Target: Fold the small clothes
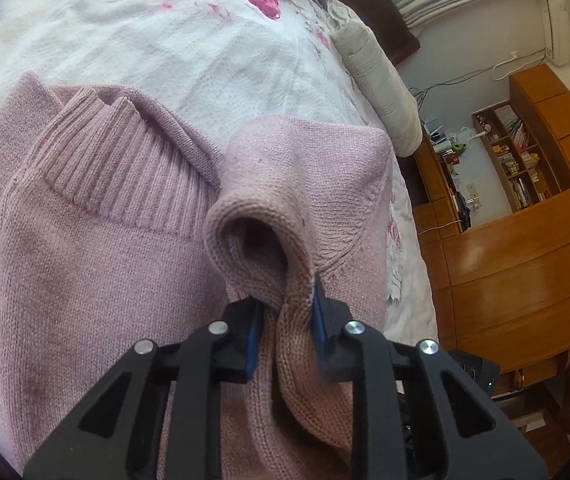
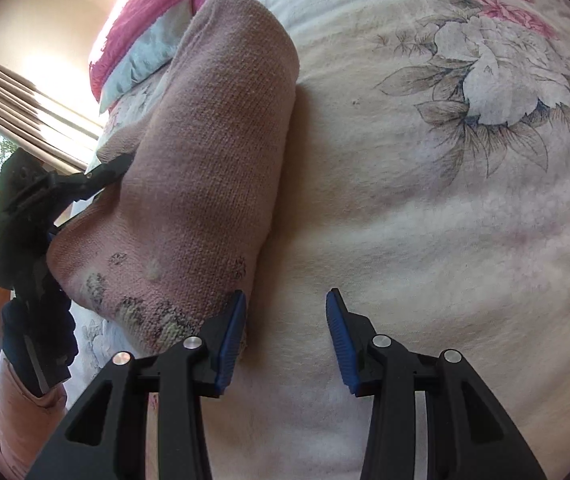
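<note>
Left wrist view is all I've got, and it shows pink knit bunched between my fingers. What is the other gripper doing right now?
Observer: The right gripper is open and holds nothing; its left pad sits beside the pink sweater's edge.
Operator: What's under it?
Observer: Bare floral bedspread, printed with a large white flower.
Operator: Can you see my left gripper from there?
Observer: Yes, the left gripper shows at the sweater's far side, lifting that part off the bed.
</note>
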